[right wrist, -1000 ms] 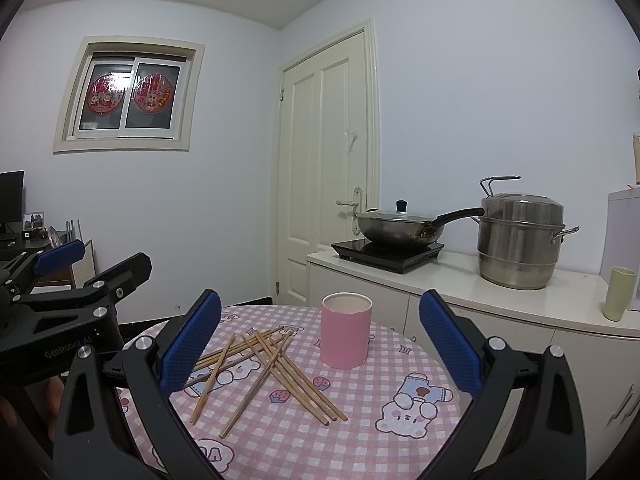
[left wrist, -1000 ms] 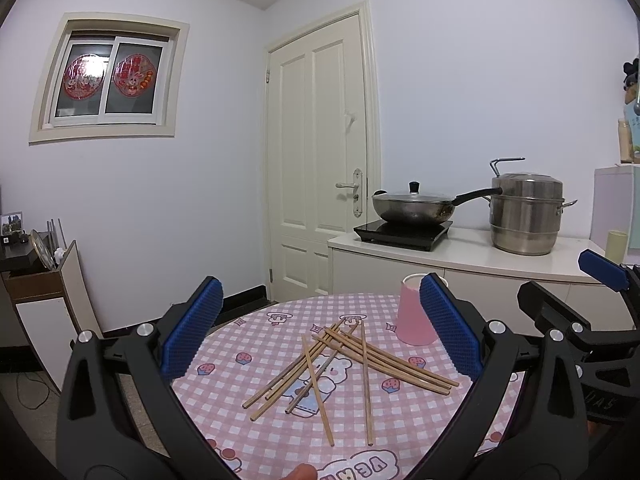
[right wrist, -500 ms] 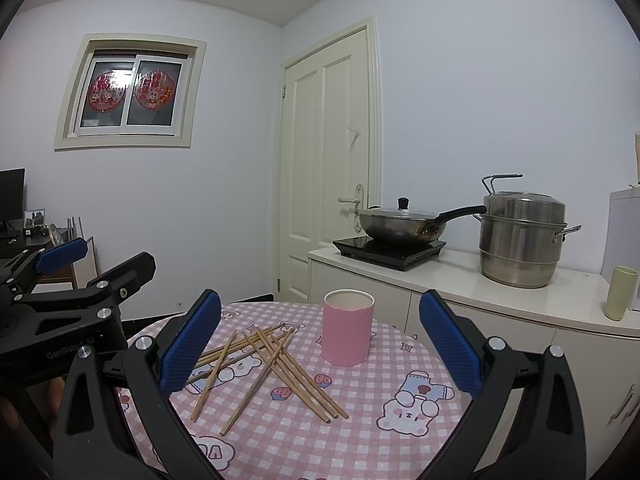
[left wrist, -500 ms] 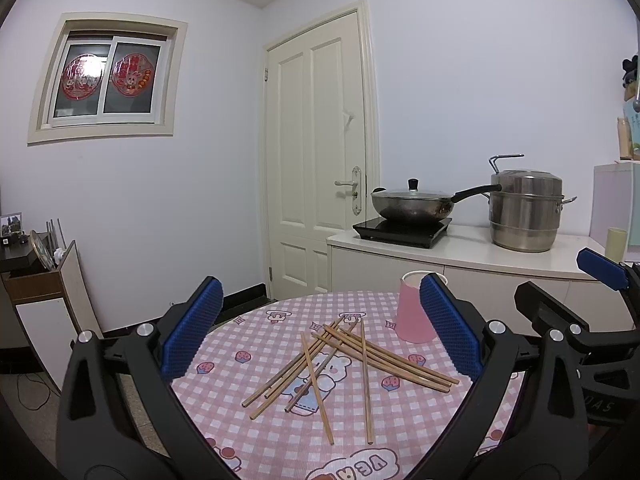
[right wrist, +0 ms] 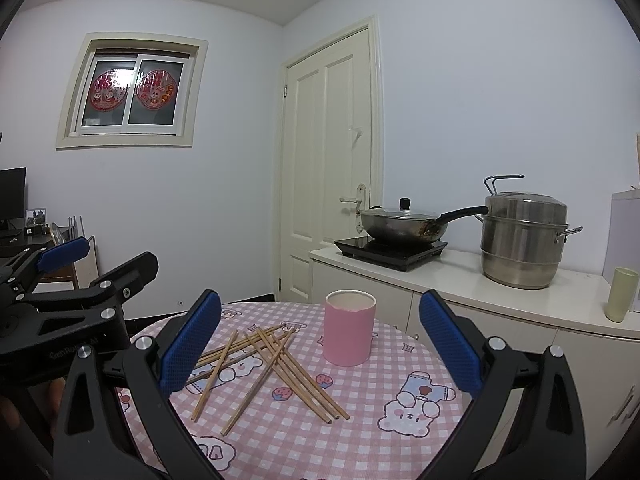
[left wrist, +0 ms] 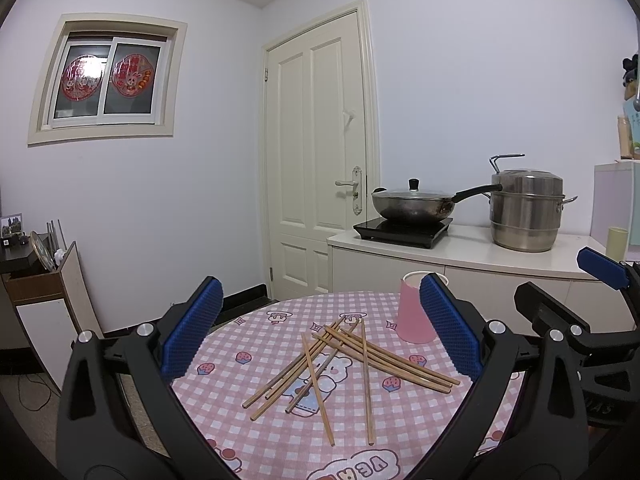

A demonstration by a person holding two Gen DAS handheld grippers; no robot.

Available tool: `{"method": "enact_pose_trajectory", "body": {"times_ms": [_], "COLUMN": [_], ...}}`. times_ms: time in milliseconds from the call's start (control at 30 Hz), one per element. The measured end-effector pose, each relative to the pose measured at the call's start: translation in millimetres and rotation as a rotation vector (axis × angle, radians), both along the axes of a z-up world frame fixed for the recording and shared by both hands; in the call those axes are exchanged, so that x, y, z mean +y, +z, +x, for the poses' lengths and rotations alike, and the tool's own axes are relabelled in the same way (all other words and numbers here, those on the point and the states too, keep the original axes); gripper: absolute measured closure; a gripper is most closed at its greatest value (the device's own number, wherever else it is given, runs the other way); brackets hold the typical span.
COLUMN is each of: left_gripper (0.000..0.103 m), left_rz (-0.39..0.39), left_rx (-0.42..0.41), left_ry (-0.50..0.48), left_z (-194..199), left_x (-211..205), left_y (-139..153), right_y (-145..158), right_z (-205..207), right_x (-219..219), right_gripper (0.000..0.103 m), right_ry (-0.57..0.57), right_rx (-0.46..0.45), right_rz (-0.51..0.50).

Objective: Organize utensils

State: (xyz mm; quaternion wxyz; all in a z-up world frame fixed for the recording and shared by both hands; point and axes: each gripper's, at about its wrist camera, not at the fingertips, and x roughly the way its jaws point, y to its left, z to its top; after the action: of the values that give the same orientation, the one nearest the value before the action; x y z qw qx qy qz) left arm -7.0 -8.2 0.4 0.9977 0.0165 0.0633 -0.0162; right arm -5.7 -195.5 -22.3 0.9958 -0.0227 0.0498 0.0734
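Both grippers hang above the round table (right wrist: pixel 400 364) with jaws spread wide, holding nothing — the left gripper (left wrist: pixel 320 336) faces the scattered chopsticks (left wrist: pixel 340 360), the right gripper (right wrist: pixel 320 344) faces the pink cup (right wrist: pixel 349 332). The cup stands upright at about 2 o'clock from the chopsticks, apart from them. The tablecloth print near the left gripper reads upside-down — I cannot make it out.

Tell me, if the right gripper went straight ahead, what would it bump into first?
Probably the pink cup. It stands on the table between the open fingers of the right gripper, with nothing in front of it. The chopsticks lie more to the left. Depth is hard to judge.
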Motion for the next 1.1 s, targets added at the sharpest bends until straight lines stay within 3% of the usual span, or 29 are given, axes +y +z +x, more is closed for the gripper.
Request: {"method": "enact_pose_trajectory", "body": {"times_ms": [833,967,1100], "left_gripper": [0.006,0.006,0.006], "left_rz": [0.008,-0.044,-0.094], "left_rx": [0.031,0.025,0.099], "left_ry": [0.017,-0.01,-0.012], "left_z": [12.0,17.2,33.7], "left_x": [-0.2,7.2,17.0], "left_y": [-4.5,-13.9,-23.7], "right_y": [-2.6,-5.1,-12.7], "right_z": [8.7,15.8,28.0], "right_x": [0.5,0.8,1.2], "right_gripper": [0.007,0.007,0.007], "right_ry": [-0.001,0.003,0.005], "right_rx": [0.025,0.04,0.075], "right_rz": [-0.012,-0.02,-0.026]}}
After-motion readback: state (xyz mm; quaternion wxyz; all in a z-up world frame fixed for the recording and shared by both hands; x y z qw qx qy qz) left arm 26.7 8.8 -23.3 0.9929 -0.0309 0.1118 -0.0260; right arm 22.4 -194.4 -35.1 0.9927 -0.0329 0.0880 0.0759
